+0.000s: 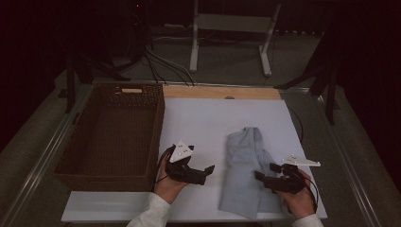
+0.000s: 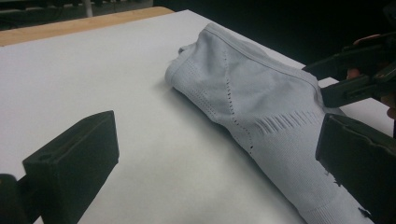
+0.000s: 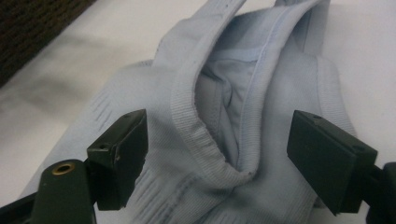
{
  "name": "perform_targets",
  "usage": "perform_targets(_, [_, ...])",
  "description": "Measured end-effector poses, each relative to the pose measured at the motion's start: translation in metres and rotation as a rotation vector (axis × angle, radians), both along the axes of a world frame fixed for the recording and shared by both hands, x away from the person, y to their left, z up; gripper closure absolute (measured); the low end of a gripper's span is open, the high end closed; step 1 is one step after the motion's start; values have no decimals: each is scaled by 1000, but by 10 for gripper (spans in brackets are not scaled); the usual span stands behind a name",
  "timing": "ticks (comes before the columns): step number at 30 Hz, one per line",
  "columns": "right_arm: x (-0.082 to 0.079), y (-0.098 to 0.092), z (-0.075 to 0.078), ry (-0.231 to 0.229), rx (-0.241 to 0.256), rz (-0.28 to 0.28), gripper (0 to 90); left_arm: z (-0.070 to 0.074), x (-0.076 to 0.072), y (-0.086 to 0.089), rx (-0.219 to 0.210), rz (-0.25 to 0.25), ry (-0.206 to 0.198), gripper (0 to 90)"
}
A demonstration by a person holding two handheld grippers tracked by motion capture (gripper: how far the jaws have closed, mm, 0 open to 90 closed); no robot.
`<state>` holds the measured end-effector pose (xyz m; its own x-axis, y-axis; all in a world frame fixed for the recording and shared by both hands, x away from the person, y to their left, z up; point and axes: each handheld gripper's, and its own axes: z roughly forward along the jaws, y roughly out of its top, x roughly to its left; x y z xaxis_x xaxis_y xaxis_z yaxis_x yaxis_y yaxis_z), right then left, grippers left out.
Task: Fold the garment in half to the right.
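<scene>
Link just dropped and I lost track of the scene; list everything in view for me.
garment: one, pale blue-grey, folded lengthwise, right part of the white board
basket: one, dark brown wicker, empty, left of the board
white board: one, white, on the table top
wooden strip: one, light wood, along the board's far edge
metal stand: one, pale grey, on the floor beyond the table
left gripper: one, black, open, over bare board beside the garment
right gripper: one, black, open, over the garment's near part
</scene>
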<state>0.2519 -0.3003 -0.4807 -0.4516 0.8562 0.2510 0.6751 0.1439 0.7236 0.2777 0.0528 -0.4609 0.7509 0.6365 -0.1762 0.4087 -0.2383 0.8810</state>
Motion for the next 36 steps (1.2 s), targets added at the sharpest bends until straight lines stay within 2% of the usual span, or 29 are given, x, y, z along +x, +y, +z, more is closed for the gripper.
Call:
perform_targets(8, [5,1,-4,40,13,12,236,0,0,0,1,0,0,2])
perform_targets(13, [7,2,-5,63,22,15,292,0,-1,0,0,1,0,2])
perform_targets(14, [7,2,-5,70,32,20,342,0,-1,0,-1,1,1,2])
perform_targets(16, [8,3,-5,73,35,21,379,0,-1,0,-1,2,0,2])
perform_targets(21, [9,2,-5,82,41,13,543,0,-1,1,-1,1,2,2])
perform_targets(29, [8,1,-3,74,21,18,763,0,-1,1,-2,2,3,2])
perform_targets(32, [7,1,-2,67,15,21,825,-1,-1,1,-3,3,4,2])
perform_targets(36, [4,2,2,41,5,32,850,-1,-1,2,-4,3,5,2])
